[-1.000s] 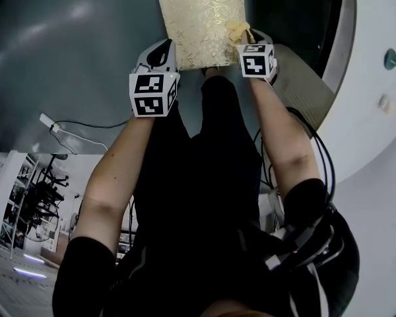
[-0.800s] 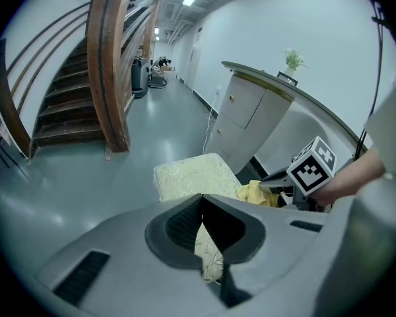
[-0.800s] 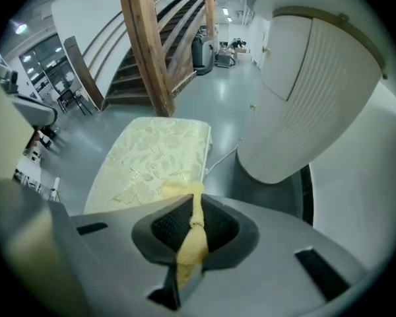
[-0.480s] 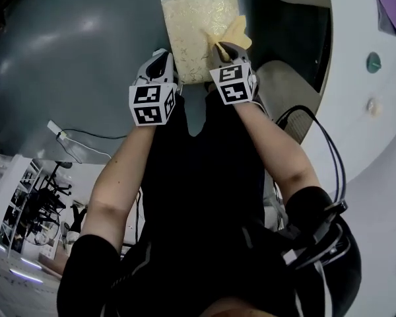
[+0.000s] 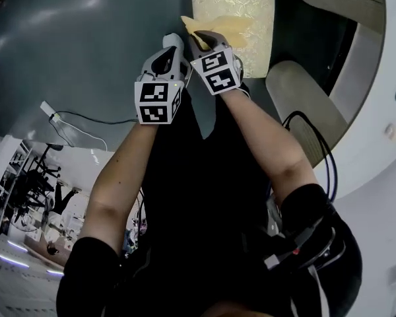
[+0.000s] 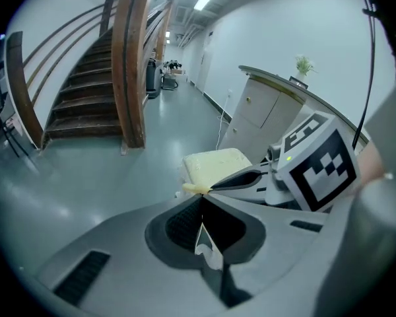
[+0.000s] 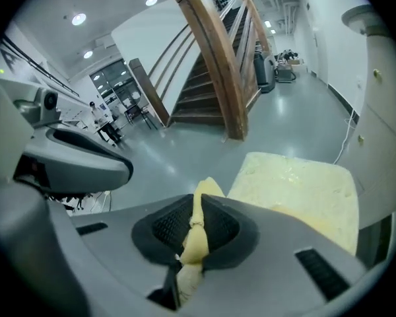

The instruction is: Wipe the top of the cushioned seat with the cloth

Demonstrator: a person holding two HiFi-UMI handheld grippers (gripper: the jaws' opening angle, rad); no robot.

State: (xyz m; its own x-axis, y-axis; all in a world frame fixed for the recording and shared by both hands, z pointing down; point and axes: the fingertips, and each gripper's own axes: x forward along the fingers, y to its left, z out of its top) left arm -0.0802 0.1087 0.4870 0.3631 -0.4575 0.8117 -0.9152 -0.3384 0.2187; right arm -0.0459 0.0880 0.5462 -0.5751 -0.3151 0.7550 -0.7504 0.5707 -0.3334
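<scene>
Right gripper (image 5: 201, 39), clamping the cloth (image 5: 223, 26), is seemingly wiping the cushioned seat (image 5: 251, 5) at top centre, next needing a rightward sweep; left gripper (image 5: 173, 43) is idling closed, empty.

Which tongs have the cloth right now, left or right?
The right tongs, shut on the yellow cloth; the left tongs are shut with nothing between them.

No readable text or labels anywhere.
</scene>
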